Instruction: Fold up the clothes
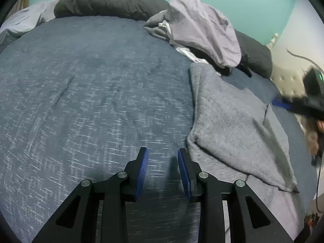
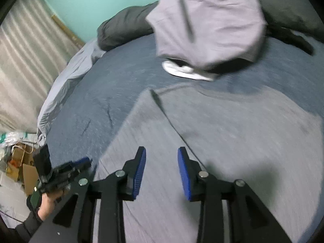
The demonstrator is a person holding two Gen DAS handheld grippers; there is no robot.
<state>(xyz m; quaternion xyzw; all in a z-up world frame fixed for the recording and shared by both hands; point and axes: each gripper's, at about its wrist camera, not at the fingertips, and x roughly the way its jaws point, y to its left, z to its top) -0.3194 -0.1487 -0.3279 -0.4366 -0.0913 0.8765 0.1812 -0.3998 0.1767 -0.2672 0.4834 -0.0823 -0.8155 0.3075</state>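
Left gripper and right gripper both released, empty, over motion-blurred grey garment, lower hem cut off.

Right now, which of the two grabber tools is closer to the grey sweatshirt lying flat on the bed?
Right. The right gripper hangs directly over the grey sweatshirt, jaws open and empty. The left gripper is over the blue bedspread, beside the sweatshirt's edge.

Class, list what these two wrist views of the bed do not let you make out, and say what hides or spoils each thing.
- Pile of clothes: the garments under the lilac top cannot be identified in either view; it covers them.
- Grey sweatshirt: its near edge is hidden behind the right gripper in the right view, and motion blurs it.
- Right gripper in the left view: smeared by motion, cut off by the frame edge.
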